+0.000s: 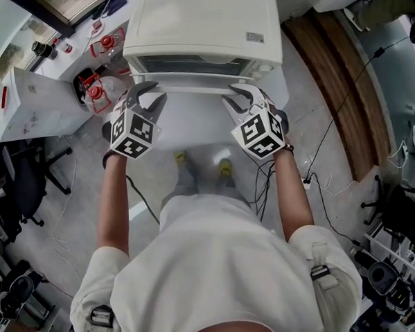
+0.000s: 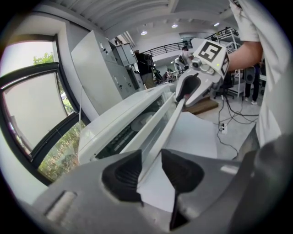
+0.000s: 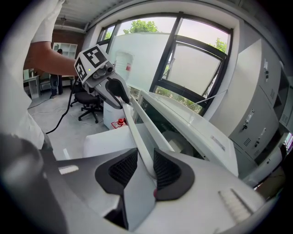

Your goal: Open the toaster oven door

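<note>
A white toaster oven [image 1: 200, 23] stands on a white stand [image 1: 191, 128]. Its glass door [image 2: 151, 121] leans outward at the top, so a dark strip of the inside [image 1: 188, 64] shows. The door's long white handle bar [image 1: 189, 86] runs across the front. My left gripper [image 1: 147, 91] is shut on the bar's left end, its pads [image 2: 123, 176] either side of it. On the right end my right gripper [image 1: 244, 90] is shut the same way, pads [image 3: 167, 169] pressing the bar. Each gripper view shows the other gripper at the bar's far end: right gripper [image 2: 187, 89], left gripper [image 3: 116, 89].
A desk at the left holds red-capped items [image 1: 96, 91] and a white box [image 1: 31, 102]. A black office chair [image 1: 21, 185] stands at the left. Cables [image 1: 264, 186] trail on the floor by my feet. A wooden board [image 1: 342, 85] lies at the right.
</note>
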{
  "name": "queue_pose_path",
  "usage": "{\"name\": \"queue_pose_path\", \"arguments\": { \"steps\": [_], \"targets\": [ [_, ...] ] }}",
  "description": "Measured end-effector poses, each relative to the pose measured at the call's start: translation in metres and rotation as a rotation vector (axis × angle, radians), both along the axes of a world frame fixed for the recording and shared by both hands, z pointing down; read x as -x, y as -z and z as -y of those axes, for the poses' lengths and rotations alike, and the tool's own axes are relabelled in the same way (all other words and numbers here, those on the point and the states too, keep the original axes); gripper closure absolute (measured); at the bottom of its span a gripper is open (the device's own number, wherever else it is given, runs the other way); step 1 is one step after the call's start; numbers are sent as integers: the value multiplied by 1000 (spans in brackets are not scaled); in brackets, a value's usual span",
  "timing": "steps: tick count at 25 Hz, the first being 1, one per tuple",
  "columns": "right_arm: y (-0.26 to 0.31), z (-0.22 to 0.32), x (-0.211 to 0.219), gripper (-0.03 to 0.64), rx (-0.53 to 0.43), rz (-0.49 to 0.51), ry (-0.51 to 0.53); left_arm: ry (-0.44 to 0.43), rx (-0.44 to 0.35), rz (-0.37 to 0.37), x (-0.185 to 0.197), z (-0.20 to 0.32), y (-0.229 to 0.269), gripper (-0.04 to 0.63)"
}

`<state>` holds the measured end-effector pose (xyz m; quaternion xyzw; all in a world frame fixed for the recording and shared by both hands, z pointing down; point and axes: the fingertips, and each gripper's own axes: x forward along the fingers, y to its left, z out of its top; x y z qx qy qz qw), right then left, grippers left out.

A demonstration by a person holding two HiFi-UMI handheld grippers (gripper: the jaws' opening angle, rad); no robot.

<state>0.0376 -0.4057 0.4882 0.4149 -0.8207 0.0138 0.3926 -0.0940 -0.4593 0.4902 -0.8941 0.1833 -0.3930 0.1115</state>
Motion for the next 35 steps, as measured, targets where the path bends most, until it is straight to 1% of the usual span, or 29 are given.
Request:
{"name": "queue_pose_path", "arguments": {
  "steps": [3, 7, 11, 15, 18, 22, 25, 27, 30, 35],
  "targets": [
    [-4, -8, 3, 522, 10, 6, 1, -9, 9, 5, 3, -8, -4, 463],
    [-9, -15, 9, 522, 29, -15, 0, -64, -6, 28, 9, -16, -9, 474],
    [-18, -23, 14, 520, 46, -27, -12, -85, 22, 26, 14, -26, -16, 476],
    [-26, -33, 18, 518, 51, -16, -25, -105, 39, 24, 18, -35, -24, 476],
    [-32, -42, 19, 517, 48, 1, -27, -118, 28, 40, 19, -45, -32, 479],
    [-38, -49, 19, 518, 15, 27, -31, -91, 0, 41, 19, -52, -40, 474],
    [-44, -55, 21, 518, 18, 23, -19, -55, 3, 50, 20, -57, -47, 466],
    [-47, -59, 25, 518, 21, 45, -21, -36, -5, 56, 22, -61, -51, 465],
    [-49, -63, 25, 519, -2, 85, -36, -12, -33, 46, 22, -64, -56, 465],
    [-64, -74, 31, 520, -20, 50, -5, 1, -35, 61, 25, -75, -70, 463]
  ]
}}
